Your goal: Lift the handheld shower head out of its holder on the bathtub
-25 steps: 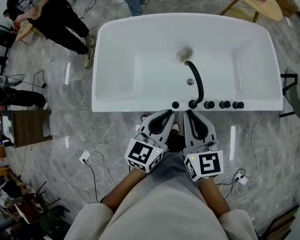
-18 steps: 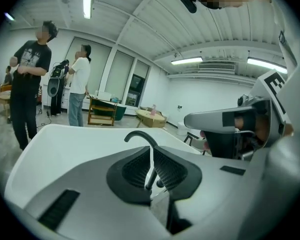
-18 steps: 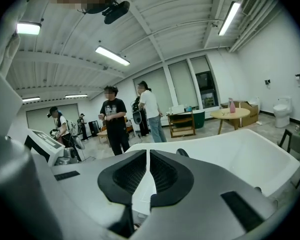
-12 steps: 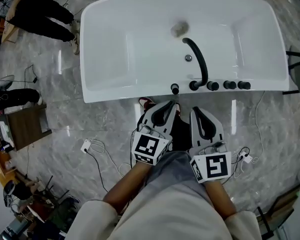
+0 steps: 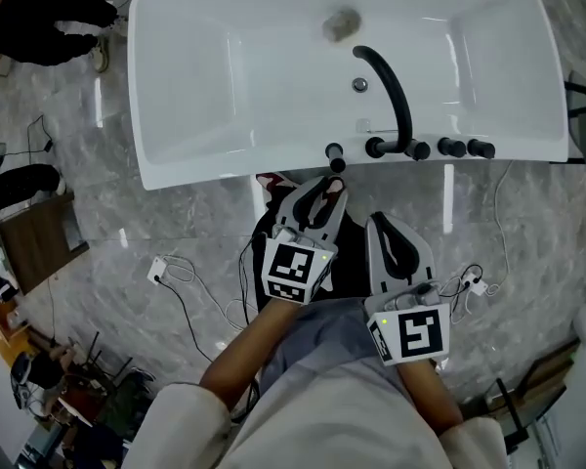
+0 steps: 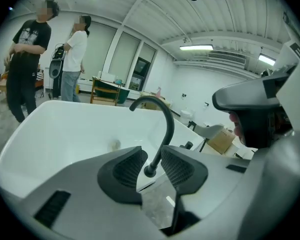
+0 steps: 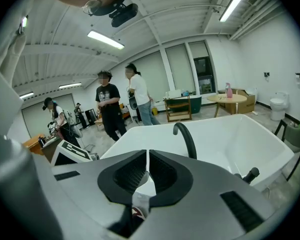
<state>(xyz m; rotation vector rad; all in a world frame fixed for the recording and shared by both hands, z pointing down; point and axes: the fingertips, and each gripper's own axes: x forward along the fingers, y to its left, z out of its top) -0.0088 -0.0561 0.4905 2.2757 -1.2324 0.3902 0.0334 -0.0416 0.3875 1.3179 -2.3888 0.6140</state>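
- Head view: the shower head (image 5: 334,154) sits in its holder on the bathtub (image 5: 225,164) rim. Your left gripper (image 5: 326,188) is near it, not touching.
- Left gripper view: its jaws have just been opening. They are spread and hold nothing.
- Right gripper view: your right gripper (image 7: 148,159) is pressed together and empty. You have yet to grab and lift.

A bathtub (image 5: 195,169) stands on the floor (image 5: 156,218), with its drain (image 5: 341,24) toward the far side. On the near rim a spout (image 5: 391,86) arches inward. A row of knobs (image 5: 451,148) sits to its right and, apparently, the handheld shower head (image 5: 334,154) just left. Cables (image 5: 176,274) lie before the tub.
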